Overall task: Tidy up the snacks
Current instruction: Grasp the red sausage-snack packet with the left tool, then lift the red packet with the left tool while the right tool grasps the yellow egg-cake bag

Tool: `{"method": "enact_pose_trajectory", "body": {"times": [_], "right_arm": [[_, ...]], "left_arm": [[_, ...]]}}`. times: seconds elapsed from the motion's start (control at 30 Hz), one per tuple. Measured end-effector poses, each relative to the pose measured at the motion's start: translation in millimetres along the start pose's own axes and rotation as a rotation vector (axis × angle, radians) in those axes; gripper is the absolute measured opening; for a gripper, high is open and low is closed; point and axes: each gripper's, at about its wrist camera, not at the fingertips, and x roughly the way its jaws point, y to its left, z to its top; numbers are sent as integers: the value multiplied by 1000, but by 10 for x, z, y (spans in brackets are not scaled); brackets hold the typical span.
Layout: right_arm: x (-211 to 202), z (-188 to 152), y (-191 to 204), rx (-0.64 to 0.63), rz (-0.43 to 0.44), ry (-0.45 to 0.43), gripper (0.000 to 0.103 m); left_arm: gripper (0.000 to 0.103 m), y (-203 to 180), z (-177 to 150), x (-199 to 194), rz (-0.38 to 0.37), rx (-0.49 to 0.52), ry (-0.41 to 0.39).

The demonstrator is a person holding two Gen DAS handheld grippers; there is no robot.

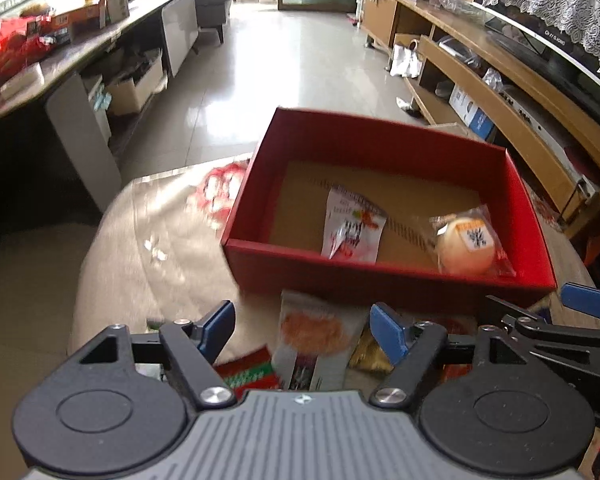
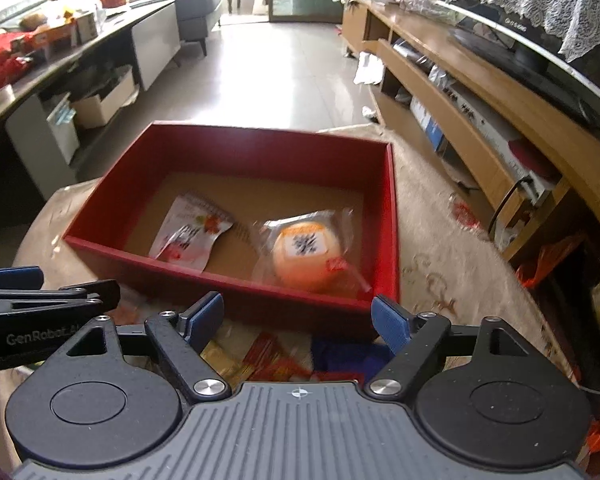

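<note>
Beige tabletop, red box (image 2: 236, 300) – both grippers angled down, parted, empty

"GenRobot.AI" on left tool (image 2: 48, 300)

- The right gripper (image 2: 298, 322) has its 2 blue-padded jaws spread apart, with nothing between them.
- Just beyond the jaws sits a red box (image 2: 236, 300) — open-topped, with a brown floor.
- Inside it, ahead of the left jaw, a white snack packet (image 2: 190, 232) lies flat.
- Ahead and nearer the right jaw — a round orange bun in clear wrap (image 2: 306, 256).
- Below the jaws lie blurred loose wrappers (image 2: 272, 356), red, gold and blue.
- The left gripper (image 2: 12, 278) juts in beside the left jaw.
</note>
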Motion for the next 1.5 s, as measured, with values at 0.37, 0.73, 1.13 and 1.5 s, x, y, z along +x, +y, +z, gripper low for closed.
{"method": "enact_pose_trajectory", "body": {"times": [0.37, 0.73, 1.13, 1.5], "right_arm": [[-113, -247, 236, -41, 51, 42, 86], [-269, -374, 256, -28, 76, 40, 86], [-350, -540, -127, 25, 39, 57, 86], [-406, -845, -447, 108, -21, 108, 87]], "left_arm": [[74, 370, -295, -75, -19, -97, 71], [74, 471, -634, 124, -30, -224, 175], [73, 241, -709, 363, 49, -246, 173], [52, 227, -728, 276, 26, -233, 149]]}}
